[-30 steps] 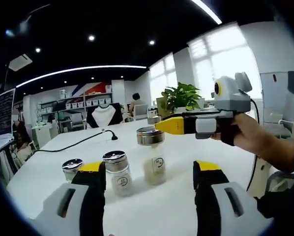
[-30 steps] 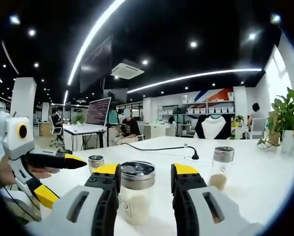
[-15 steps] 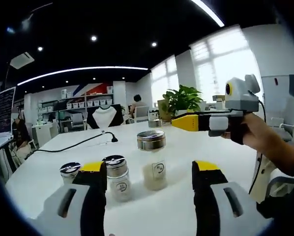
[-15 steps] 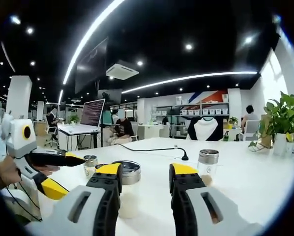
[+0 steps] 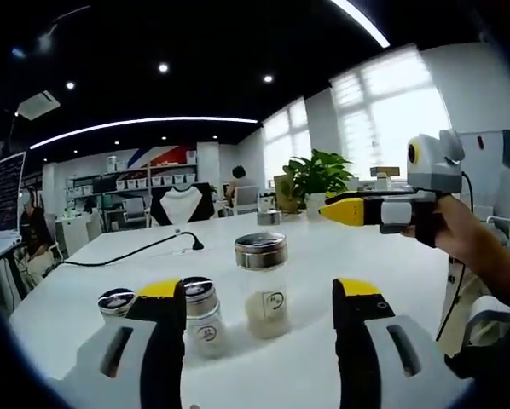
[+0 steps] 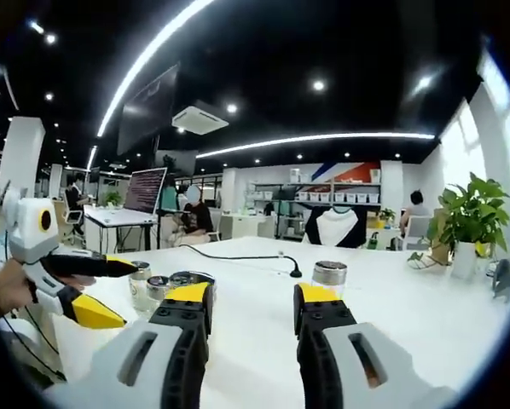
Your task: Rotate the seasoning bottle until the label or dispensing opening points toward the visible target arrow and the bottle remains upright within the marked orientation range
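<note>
My left tool (image 5: 257,298) gapes empty around the upright seasoning bottle (image 5: 263,285) on the white bench (image 5: 383,256); two smaller shakers (image 5: 199,308) crowd beside it (my right tool (image 6: 251,300) spread wide, empty too).

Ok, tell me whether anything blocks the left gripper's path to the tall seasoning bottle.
Nothing visible does. The tall seasoning bottle stands upright on the white table straight ahead of the open left gripper. A shorter shaker stands beside it, close against the gripper's left jaw.

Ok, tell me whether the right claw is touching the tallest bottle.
Apart. The left gripper view shows the right claw raised off to the side of the tallest bottle, with open background between them.
</note>
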The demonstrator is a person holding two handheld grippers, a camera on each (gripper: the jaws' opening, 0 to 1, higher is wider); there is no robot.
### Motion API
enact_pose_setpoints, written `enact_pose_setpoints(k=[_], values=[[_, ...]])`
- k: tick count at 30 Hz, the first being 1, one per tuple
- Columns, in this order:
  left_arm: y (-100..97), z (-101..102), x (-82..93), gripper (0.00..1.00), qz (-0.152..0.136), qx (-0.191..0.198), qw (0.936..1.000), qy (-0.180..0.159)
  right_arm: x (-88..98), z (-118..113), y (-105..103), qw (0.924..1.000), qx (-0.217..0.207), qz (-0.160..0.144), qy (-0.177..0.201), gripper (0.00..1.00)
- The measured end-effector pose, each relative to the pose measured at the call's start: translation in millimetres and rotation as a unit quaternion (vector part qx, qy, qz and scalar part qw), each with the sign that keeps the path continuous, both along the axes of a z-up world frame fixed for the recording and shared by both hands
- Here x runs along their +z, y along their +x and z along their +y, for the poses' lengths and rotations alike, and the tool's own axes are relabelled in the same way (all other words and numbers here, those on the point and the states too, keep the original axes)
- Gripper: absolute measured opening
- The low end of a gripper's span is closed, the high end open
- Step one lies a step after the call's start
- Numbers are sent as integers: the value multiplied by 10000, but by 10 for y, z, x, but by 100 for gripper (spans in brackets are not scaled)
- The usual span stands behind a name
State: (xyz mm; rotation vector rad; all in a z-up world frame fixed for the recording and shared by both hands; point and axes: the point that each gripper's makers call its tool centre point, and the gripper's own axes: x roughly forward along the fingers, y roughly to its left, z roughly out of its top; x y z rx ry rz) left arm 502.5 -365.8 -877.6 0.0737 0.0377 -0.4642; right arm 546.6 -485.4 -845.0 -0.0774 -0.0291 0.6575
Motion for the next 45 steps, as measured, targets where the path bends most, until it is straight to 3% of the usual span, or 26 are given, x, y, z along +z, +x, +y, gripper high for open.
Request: enact_pose_setpoints(k=[6, 14, 19, 21, 25, 38, 45], values=[[6, 16, 125, 74, -148, 55, 9998, -142, -83, -64, -17, 9999, -60, 150, 32, 37], [34, 22, 128, 75, -136, 58, 9999, -82, -177, -221, 8, 9995, -121, 285, 35, 42], [35, 3, 133, 75, -158, 23, 9998, -121, -205, -163, -41, 9994, 237, 212, -131, 47], [35, 1, 143, 76, -175, 5, 9997, -164, -267, -154, -28, 9989, 272, 347, -146, 53], [41, 11, 148, 76, -186, 19, 9997, -141, -344, -152, -5, 9971, 306, 672, 189, 61], [67, 91, 131, 76, -126, 109, 9999, -40, -338, -281, 187, 9984, -39, 548, 127, 61], [85, 118, 124, 76, -106, 137, 9998, -10, -280, -338, 390, 9990, -202, 399, 36, 60]])
